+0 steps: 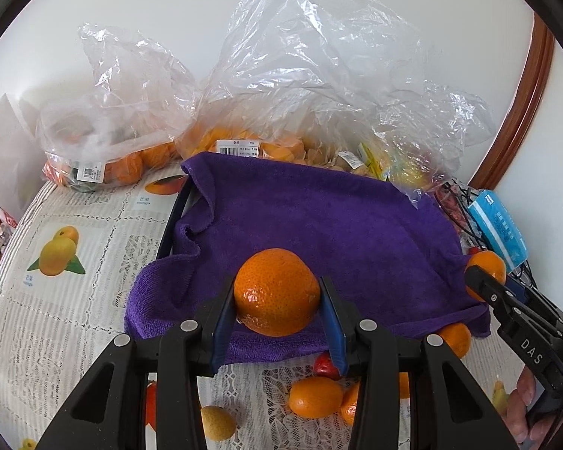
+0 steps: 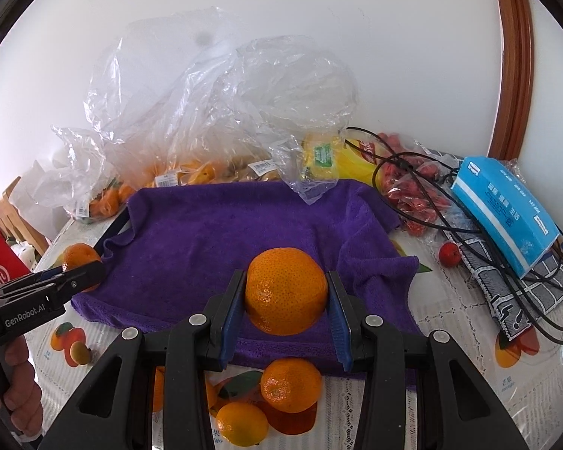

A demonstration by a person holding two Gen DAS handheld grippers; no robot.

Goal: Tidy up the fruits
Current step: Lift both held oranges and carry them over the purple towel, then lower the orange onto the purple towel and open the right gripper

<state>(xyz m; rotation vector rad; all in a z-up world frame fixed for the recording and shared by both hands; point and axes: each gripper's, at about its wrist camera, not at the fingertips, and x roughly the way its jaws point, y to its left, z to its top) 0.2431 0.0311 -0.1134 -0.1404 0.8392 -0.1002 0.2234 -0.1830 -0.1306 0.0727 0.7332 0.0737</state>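
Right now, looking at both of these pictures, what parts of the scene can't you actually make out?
- What lies under the purple towel: in both views only a dark edge shows at its left.
- Fruit in the clear bags, left wrist view: crinkled plastic blurs it.
- Price label print: too small.
- Loose orange, left wrist view: partly behind the left gripper.
- Right gripper hides the underside of its orange.

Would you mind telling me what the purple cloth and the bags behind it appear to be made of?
The purple cloth looks like soft microfibre or terry towelling: matte, fuzzy nap, stitched hem, limp folds. The bags behind it appear to be thin clear plastic film: transparent, glossy, sharply crinkled, with printed price labels stuck on and orange fruit visible through them.
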